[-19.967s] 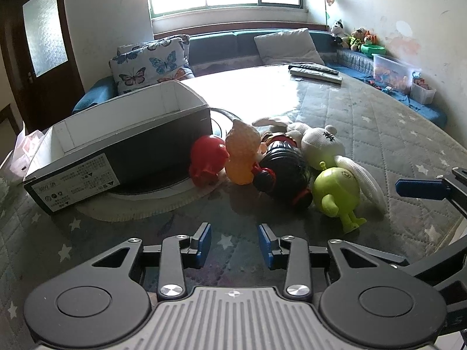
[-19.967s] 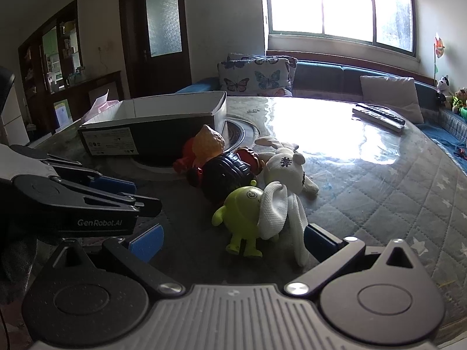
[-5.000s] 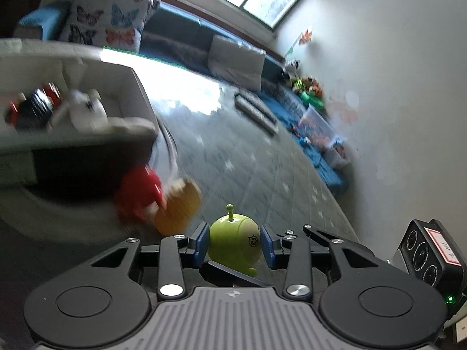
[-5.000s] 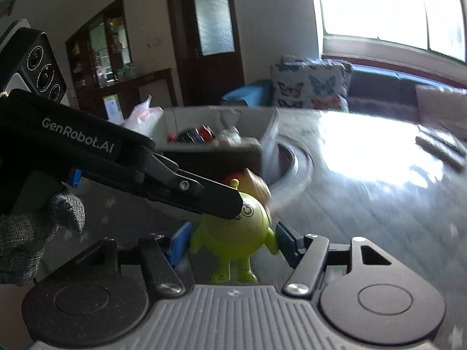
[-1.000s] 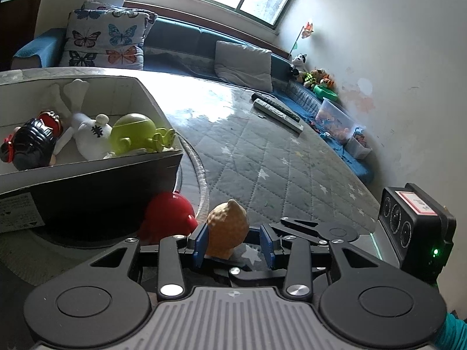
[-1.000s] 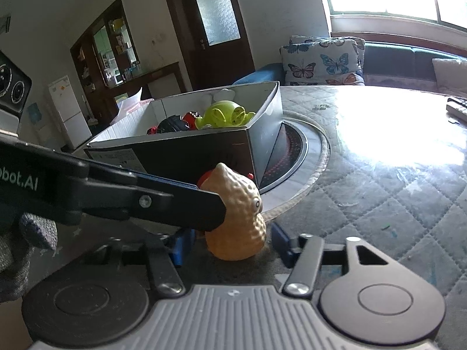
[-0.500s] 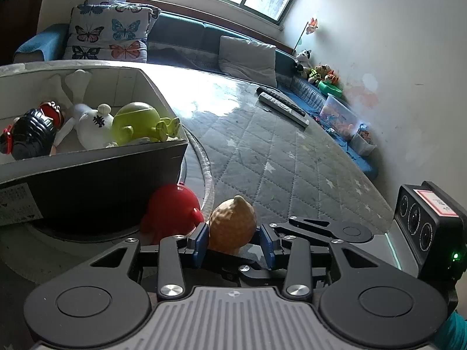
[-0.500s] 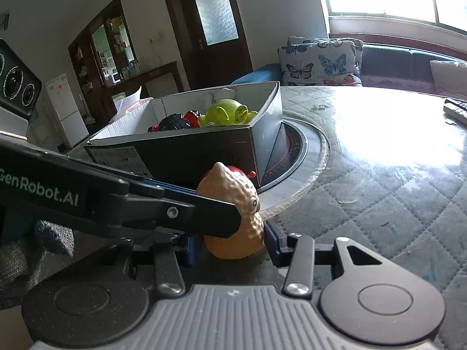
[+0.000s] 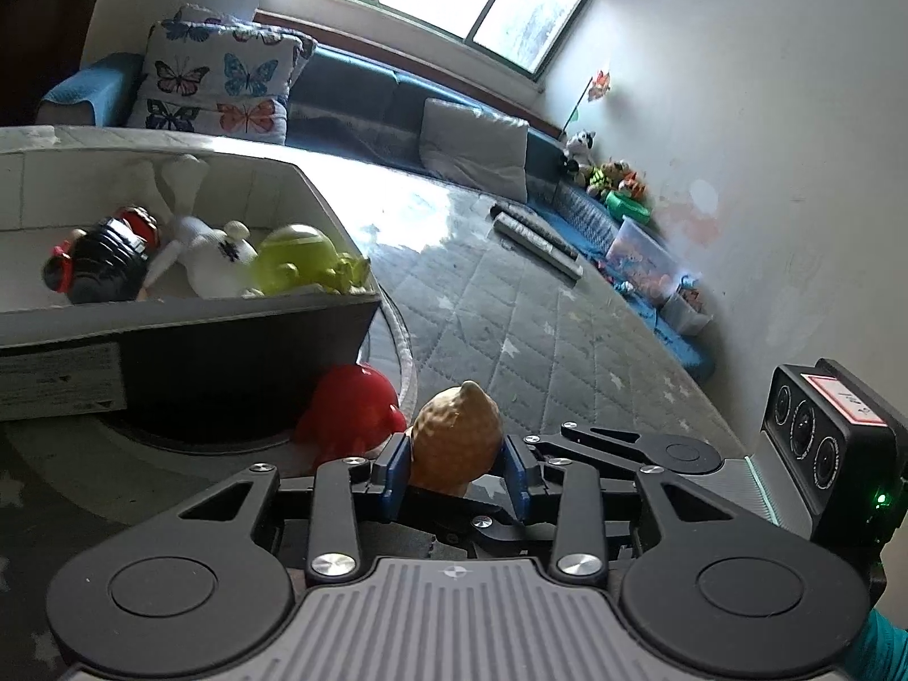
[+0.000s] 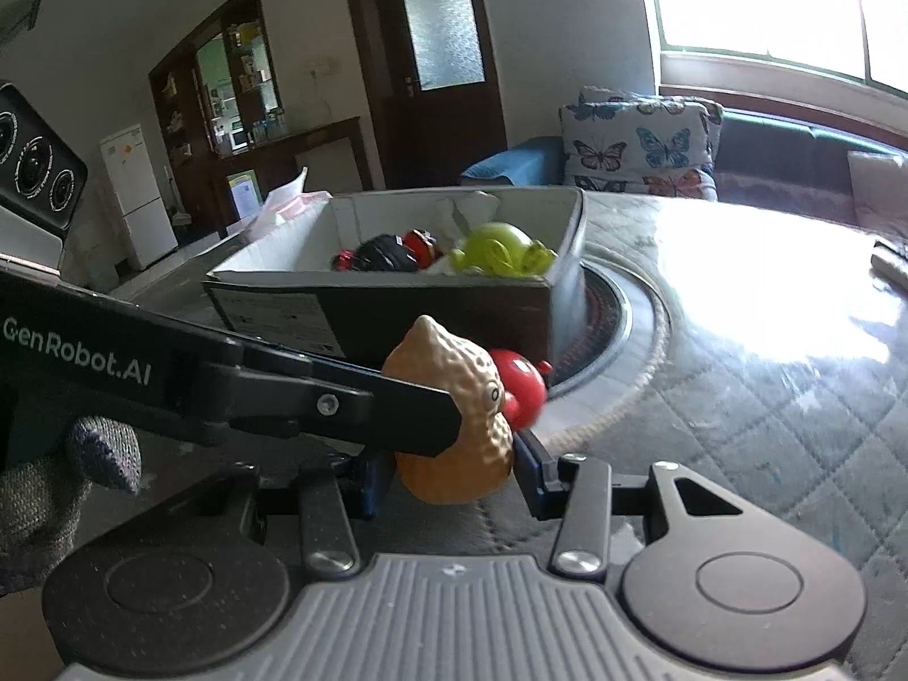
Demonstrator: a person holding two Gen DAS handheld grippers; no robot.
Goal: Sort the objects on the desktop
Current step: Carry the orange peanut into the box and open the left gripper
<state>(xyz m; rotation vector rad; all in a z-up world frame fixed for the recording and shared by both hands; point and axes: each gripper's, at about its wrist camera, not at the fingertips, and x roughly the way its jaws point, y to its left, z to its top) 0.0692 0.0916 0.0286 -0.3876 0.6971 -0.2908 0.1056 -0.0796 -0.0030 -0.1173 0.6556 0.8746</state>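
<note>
An orange bumpy peanut-shaped toy (image 9: 455, 438) (image 10: 454, 431) is clamped between both grippers. My left gripper (image 9: 455, 468) is shut on its sides and my right gripper (image 10: 448, 479) is shut on its lower part, crossing under the left one. The toy is lifted off the quilted table (image 9: 511, 312). A red toy (image 9: 349, 417) (image 10: 519, 391) stands just behind it, against the open cardboard box (image 9: 227, 357) (image 10: 397, 306). The box holds a green one-eyed toy (image 9: 295, 261) (image 10: 499, 252), a white plush rabbit (image 9: 213, 258) and a black-and-red toy (image 9: 102, 264) (image 10: 391, 252).
The box rests on a round inset hotplate ring (image 9: 406, 357) (image 10: 624, 312) in the table. Two remote controls (image 9: 536, 238) lie far across the table. A sofa with a butterfly pillow (image 9: 221, 85) lies behind.
Both grippers have closed tighter on the orange toy and lifted it, tilting the views; the toy now sits higher relative to the red toy and box.
</note>
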